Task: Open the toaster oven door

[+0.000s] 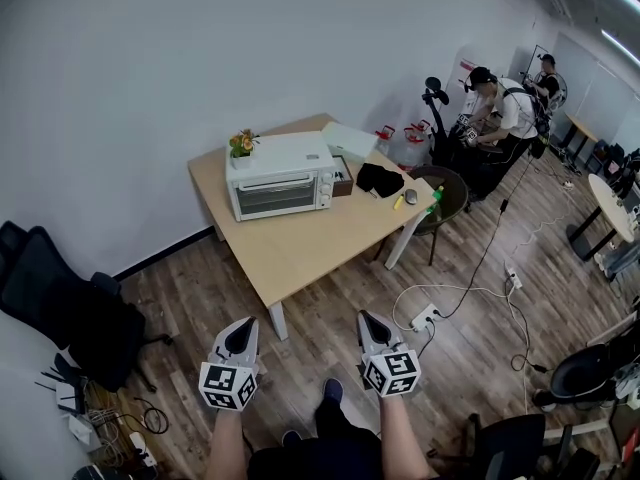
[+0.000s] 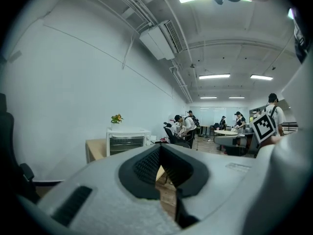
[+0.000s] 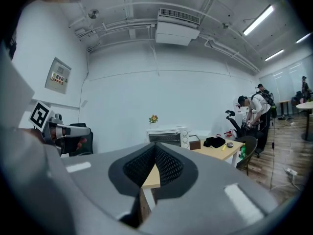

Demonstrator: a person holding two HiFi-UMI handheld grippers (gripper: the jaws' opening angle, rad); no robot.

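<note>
The white toaster oven (image 1: 283, 180) stands at the back left of a light wooden table (image 1: 300, 253), its glass door shut flat against its front and facing the person, with its knobs in a column at the door's right. A small pot of orange and yellow flowers (image 1: 241, 146) sits just beside the oven's back left corner, close to the white wall. A flat white box (image 1: 350, 140) lies behind the oven's right end, and a small brown box (image 1: 343, 180) sits against the oven's right side. Farther right of the oven lie a crumpled black cloth (image 1: 379, 178), a yellow marker (image 1: 399, 202), a computer mouse (image 1: 410, 196) and a green bottle (image 1: 436, 194) at the table's corner. Both grippers are held low, well apart from the oven, over the wooden floor in front of the table and pointing towards it. The left gripper (image 1: 244, 326) has its jaws closed together at the tips, its ribbed black pads (image 2: 146, 165) holding nothing, and the oven shows beyond them, slightly to the left. The right gripper (image 1: 367, 318) is likewise closed and empty, its pads (image 3: 139, 166) meeting at the tip with the oven straight ahead above them. Well to the oven's left stands a black office chair (image 1: 60, 308), and far to its right several people (image 1: 505, 108) work.
</note>
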